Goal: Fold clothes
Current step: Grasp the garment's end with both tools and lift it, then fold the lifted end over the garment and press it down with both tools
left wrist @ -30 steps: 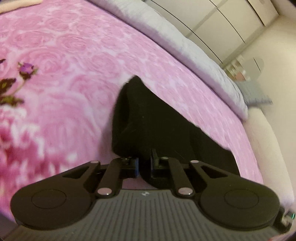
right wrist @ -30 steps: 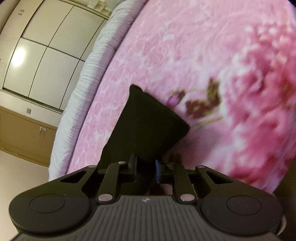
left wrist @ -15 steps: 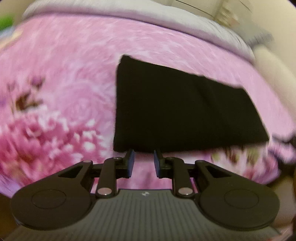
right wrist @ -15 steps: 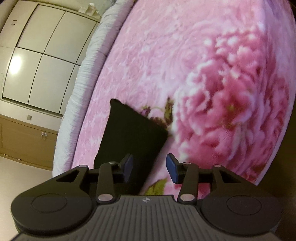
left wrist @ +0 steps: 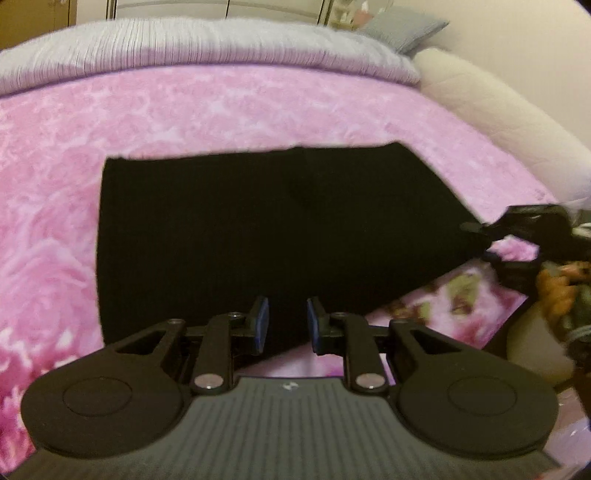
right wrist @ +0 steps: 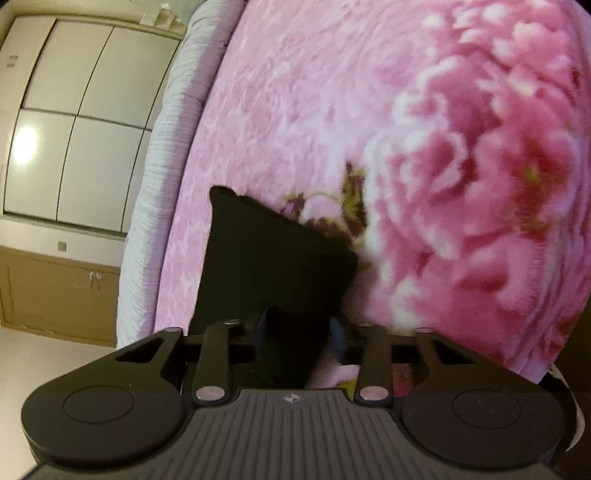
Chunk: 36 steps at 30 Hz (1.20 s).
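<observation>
The folded garment [left wrist: 266, 236] lies flat on the blanket [left wrist: 184, 110], a quilt [left wrist: 203, 48] behind it, wardrobe doors [right wrist: 74, 110] beyond the bed.

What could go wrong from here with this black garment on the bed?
The black garment looks folded flat on the pink floral blanket, but it lies between the open fingers of the left gripper and right gripper. Closing or lifting carelessly might snag an edge and undo the fold.

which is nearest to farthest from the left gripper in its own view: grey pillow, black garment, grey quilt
From the left gripper:
1. black garment, lying flat just ahead of the fingers
2. grey quilt, along the far edge of the bed
3. grey pillow, top right, beyond the quilt
</observation>
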{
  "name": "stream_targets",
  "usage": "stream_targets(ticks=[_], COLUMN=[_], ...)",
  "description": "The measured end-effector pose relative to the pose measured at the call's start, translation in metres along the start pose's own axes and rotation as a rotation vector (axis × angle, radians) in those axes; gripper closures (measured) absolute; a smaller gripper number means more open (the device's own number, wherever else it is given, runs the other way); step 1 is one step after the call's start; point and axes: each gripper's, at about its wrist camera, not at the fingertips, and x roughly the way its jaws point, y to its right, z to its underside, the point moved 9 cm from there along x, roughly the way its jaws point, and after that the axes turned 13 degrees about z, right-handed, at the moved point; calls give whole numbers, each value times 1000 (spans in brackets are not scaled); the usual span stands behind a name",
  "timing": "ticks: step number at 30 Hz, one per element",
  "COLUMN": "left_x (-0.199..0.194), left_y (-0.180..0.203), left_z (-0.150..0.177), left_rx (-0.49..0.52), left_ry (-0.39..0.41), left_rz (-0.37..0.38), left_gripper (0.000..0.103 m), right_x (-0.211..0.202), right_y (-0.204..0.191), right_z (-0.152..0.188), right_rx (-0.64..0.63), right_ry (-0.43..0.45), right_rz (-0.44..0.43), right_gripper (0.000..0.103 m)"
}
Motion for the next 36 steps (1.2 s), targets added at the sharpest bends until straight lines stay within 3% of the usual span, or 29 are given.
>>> stream_targets(ticks=[5, 9, 11, 15, 18, 21, 24, 25, 26, 28, 31, 34, 36], left_x=[-8, -36, -53, -84, -97, -102, -105, -105, -106, -105, -100, -89, -79], left_y=[-9, -27, -39, -63, -75, -82, -85, -85, -85, -83, -82, -80, -79], left_z=[-3, -5, -5, -4, 1, 8, 12, 12, 12, 11, 5, -3, -7], left_rx=[-40, -133, -200, -332, -410, -474, -529, -546, -560, -595, -649, -712, -737], left_ry=[22, 84, 125, 205, 240, 263, 282, 287, 293, 310, 328, 338, 334], left_rz=[15, 20, 34, 67, 107, 138, 173, 190, 204, 234, 291, 354, 378], left_gripper=[89, 89, 89, 90, 90, 90, 89, 88, 86, 78, 73, 62, 61], right_x=[-9, -37, -52, -57, -47, -27, -3, -1, -3, -10, -29, -43, -42], right_y=[-19, -85, -128, -173, -177, -161, -142, -136, -133, -135, -140, -149, -150], right_z=[1, 27, 60, 150, 219, 273, 299, 305, 310, 310, 300, 271, 233], right_rx=[-165, -599, -869, -1328, -1616, -1834, -1918, -1930, -1933, -1916, -1861, -1722, -1529], right_ry=[81, 322, 455, 603, 610, 545, 422, 409, 407, 381, 349, 311, 269], right_rz=[96, 189, 176, 101, 23, -14, 16, 26, 24, -6, -53, -76, -20], right_gripper=[89, 91, 92, 91, 92, 91, 89, 76, 73, 58, 55, 55, 56])
